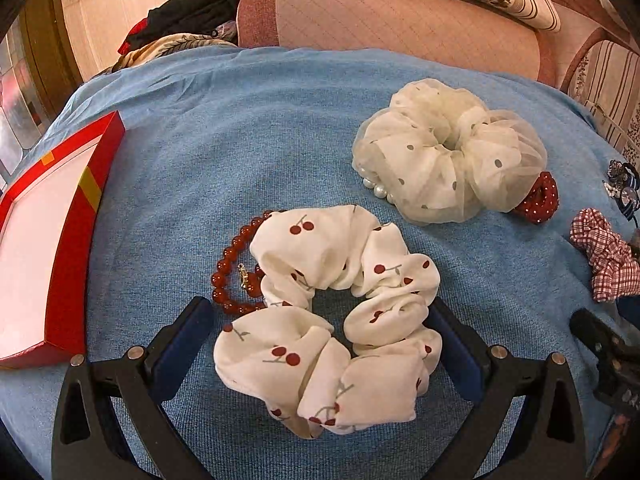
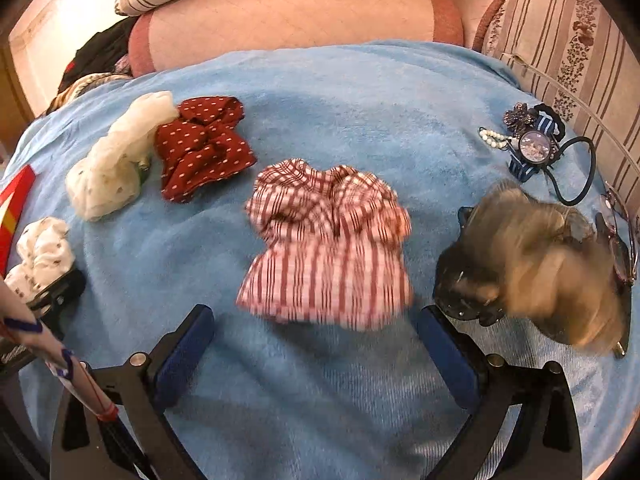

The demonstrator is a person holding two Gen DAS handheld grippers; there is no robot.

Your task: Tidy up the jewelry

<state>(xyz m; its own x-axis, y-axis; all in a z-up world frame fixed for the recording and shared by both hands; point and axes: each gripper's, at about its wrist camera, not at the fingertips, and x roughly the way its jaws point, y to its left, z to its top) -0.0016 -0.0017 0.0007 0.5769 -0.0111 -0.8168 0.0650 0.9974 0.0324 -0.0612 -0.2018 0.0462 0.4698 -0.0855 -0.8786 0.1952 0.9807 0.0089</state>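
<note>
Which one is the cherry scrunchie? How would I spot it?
Look at the blue blanket, just right of the red box. The cherry scrunchie lies between the left gripper fingers, over a red bead bracelet. Only it has red cherries on white.

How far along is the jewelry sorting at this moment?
Nothing looks done: the visible part of the red box holds nothing. In hand: the open left gripper straddles the cherry scrunchie, not yet closed on it; the right gripper, also open, hovers by the plaid scrunchie. Left: the red bead bracelet, polka-dot organza scrunchie, red dotted scrunchie and the hair ties.
</note>
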